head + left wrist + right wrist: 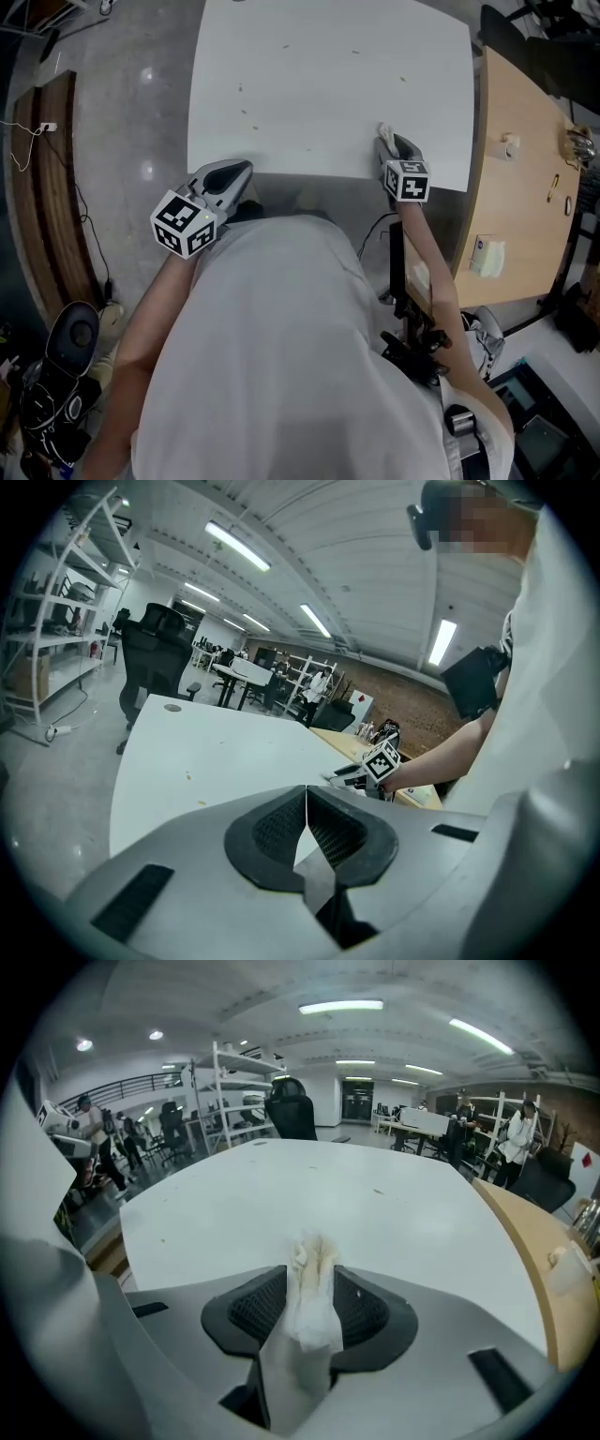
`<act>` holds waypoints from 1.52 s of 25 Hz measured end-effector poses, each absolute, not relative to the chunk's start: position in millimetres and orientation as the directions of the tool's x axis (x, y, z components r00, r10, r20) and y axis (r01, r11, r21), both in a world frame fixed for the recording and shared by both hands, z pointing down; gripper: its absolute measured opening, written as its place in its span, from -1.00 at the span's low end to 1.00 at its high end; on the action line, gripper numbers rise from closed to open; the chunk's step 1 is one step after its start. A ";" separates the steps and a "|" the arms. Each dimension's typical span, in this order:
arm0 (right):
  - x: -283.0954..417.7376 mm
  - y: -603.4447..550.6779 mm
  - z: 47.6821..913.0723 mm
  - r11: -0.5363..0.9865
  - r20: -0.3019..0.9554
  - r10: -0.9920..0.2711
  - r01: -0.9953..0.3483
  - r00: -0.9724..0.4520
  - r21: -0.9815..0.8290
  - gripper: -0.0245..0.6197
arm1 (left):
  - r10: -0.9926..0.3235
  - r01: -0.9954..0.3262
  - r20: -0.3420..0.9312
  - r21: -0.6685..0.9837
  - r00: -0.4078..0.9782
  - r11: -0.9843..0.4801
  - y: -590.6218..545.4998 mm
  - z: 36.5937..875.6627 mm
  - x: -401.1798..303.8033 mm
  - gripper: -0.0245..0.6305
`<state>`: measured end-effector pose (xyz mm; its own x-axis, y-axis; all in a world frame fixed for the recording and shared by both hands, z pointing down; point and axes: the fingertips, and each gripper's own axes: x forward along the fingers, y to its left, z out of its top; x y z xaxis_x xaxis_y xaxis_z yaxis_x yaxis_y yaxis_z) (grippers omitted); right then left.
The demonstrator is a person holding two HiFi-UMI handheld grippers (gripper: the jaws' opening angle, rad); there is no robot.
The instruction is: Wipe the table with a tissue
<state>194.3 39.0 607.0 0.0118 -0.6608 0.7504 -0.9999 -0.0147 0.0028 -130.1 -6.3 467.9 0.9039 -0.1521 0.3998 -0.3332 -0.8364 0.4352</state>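
The right gripper (390,146) is at the near right edge of the white counter (328,94). Its fingers (361,1312) stand a wad's width apart and clasp the tissue (314,1302), which touches both of them. The tissue is one crumpled white piece standing upright in the gap, its top poking out past the fingertips. From the head view its tip sits over the counter's near edge. Whether it touches the surface I cannot tell.

The left gripper (246,169) is at the near left edge of the same counter. Its fingers are clenched tight against each other and nothing is between them.

About six small brown specks (246,111) are scattered over the middle and far part of the white top, well apart from both grippers. The surface between the grippers and the specks is bare.

A second, wooden counter (525,187) runs just beside the white one on the right. One small white packet (487,256) lies on its near end, and a few items farther along it are too small to make out.

One black office chair (155,658) stands at the white counter's far end, with a white shelving rack (56,611) to its left.
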 end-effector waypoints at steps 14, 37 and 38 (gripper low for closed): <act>203.0 38.1 603.2 -0.053 0.800 -0.599 -0.999 0.039 0.008 -0.67 | -0.126 -0.311 0.395 0.450 0.910 -0.837 -7.1 471.8 -143.0 -0.91; 5.6 18.0 602.4 -0.035 0.743 -0.669 -0.996 -0.034 -0.077 -0.70 | -0.014 -0.201 0.394 0.437 0.919 -0.877 -27.8 479.0 -174.6 -0.91; -4.6 16.7 603.0 -0.016 0.743 -0.668 -0.997 -0.048 -0.079 -0.70 | -0.010 -0.196 0.396 0.433 0.918 -0.880 -27.9 479.1 -176.4 -0.91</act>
